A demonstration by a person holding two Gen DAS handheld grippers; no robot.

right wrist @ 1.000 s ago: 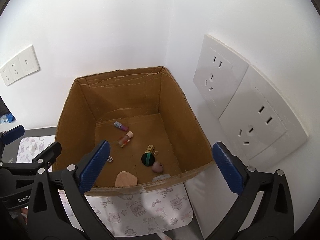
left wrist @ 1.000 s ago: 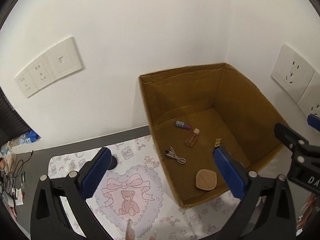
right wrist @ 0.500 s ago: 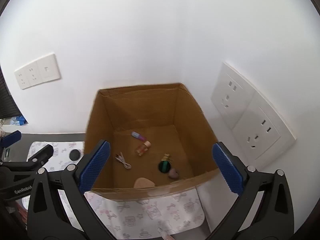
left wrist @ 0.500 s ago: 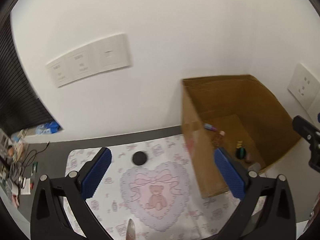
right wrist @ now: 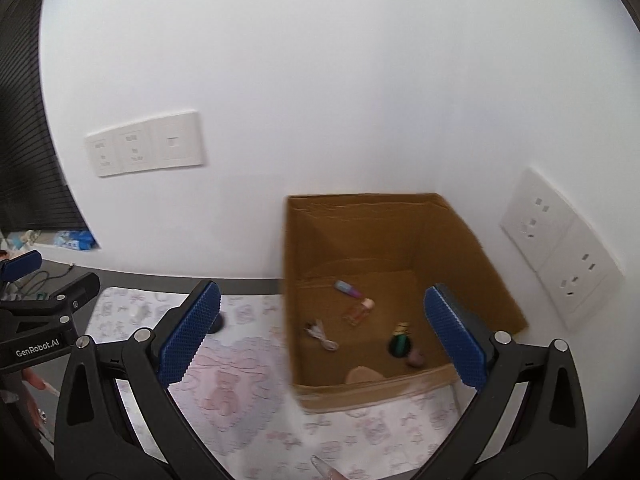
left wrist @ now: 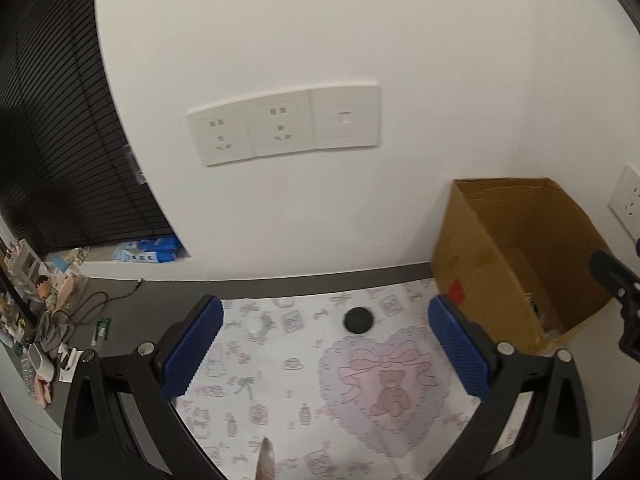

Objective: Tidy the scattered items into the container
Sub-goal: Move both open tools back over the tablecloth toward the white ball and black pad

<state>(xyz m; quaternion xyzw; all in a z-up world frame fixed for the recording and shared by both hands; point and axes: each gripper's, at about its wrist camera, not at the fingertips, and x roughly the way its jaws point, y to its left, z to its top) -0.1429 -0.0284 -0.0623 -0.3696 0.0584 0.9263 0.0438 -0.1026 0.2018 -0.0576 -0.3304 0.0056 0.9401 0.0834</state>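
Now, line by line:

Left gripper (left wrist: 326, 344): fingers spread wide, nothing between the blue pads, held above the patterned mat (left wrist: 280, 392).

Right gripper (right wrist: 320, 332): fingers spread wide and empty, held over the near left part of the cardboard box (right wrist: 472, 240).

Black round disc (left wrist: 358, 320): lies flat on the mat, ahead of the left gripper's fingers and nearer its right finger, just left of the box's outer wall; not touched by either pad.

Small clear thing (left wrist: 256, 326): on the mat just beyond the left gripper's left finger; too blurred to name.

Cardboard box: open top, stands in the wall corner, to the right of the left gripper's right finger.

Box contents: between the right gripper's fingers lie a small purple tube (right wrist: 347, 289), a little bottle (right wrist: 359, 310), a white cable (right wrist: 321, 337), a dark round thing (right wrist: 400, 345), a pinkish lump (right wrist: 417, 357) and a tan pad (right wrist: 362, 374) by the near wall.

Wall sockets (left wrist: 284, 130): straight beyond the left gripper's fingers.
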